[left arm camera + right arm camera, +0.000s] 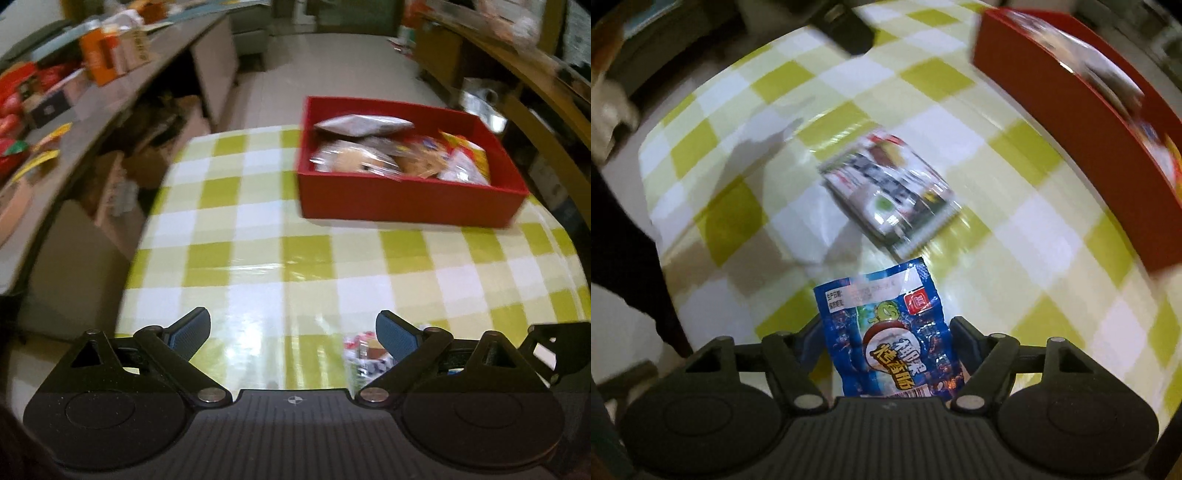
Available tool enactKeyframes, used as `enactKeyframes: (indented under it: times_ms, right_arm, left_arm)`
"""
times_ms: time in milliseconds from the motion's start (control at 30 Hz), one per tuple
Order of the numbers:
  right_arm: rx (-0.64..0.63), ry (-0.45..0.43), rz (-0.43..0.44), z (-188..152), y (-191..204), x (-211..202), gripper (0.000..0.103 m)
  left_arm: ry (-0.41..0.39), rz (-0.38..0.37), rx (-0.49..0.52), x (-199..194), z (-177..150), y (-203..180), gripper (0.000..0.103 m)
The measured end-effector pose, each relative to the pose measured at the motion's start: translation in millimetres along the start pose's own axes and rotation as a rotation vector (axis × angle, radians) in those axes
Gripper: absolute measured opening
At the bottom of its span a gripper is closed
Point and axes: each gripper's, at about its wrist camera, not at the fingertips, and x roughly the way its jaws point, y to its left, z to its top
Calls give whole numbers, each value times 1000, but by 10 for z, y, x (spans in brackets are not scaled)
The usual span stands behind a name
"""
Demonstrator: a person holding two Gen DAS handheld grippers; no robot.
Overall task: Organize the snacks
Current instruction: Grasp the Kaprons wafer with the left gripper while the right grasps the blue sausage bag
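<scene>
The right hand-held gripper is closed on a blue snack packet, its fingers pressing the packet's two side edges, with the printed top of the packet sticking out forward above the tabletop, which is covered in a green-and-white check cloth. Just ahead of it a second, silvery snack packet lies flat on the cloth, blurred, roughly midway across the tabletop. The red box stands toward the far right edge in this view, and the left wrist view shows the red box already holding several wrapped snacks, near the far edge of the tabletop. The left hand-held gripper hangs wide open and empty above the near part of the tabletop, with what seems to be the silvery packet peeking out just behind its right finger. The step in hand looks like the carry of the blue packet toward the box. The next move calls for swinging the right hand-held gripper over the box's near wall, high enough that the dangling packet clears the rim, and opening only once it is above the snacks inside. The left one is well placed to go for the packet left on the cloth. Both views are motion-blurred, so fine detail is uncertain.
</scene>
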Motion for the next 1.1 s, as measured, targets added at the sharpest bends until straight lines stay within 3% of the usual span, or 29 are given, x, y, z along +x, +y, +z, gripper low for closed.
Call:
enactKeyframes:
  times_ms: [133,300,400,500,567,700,800,967,1100]
  right_arm:
    - [122,-26,-11,-161,-218,-124,79]
    - [208,-47,8,-305,-415,-197,79]
    - [235,-52,-1,-301,-508,-205,80]
    - [240,-57,3,-270,-550,-192,80]
    - [244,-61,16,-251,-574,-208,80]
    - [244,-70,35,-282,-561,-262,80]
    - [245,-63,30,-296,-563,-243,80]
    - [254,-45,17,-280,-592,-188,80]
    - [253,-45,6,-263,-591,-178,80]
  left_arm:
    - [32,-136,122,56,-25,-247,101]
    - [17,-145,380,200,-165,-619,101]
    - [53,-142,456,377,-214,-728,101]
    - [141,-164,369,592,-143,-696,100]
    - [159,-166,327,656,-96,-664,100]
    - [152,-126,378,734,-115,-701,101]
    - [173,-148,391,815,-154,-702,103]
    - [265,-183,216,997,-87,-591,103]
    - [249,-166,202,916,-125,-625,92]
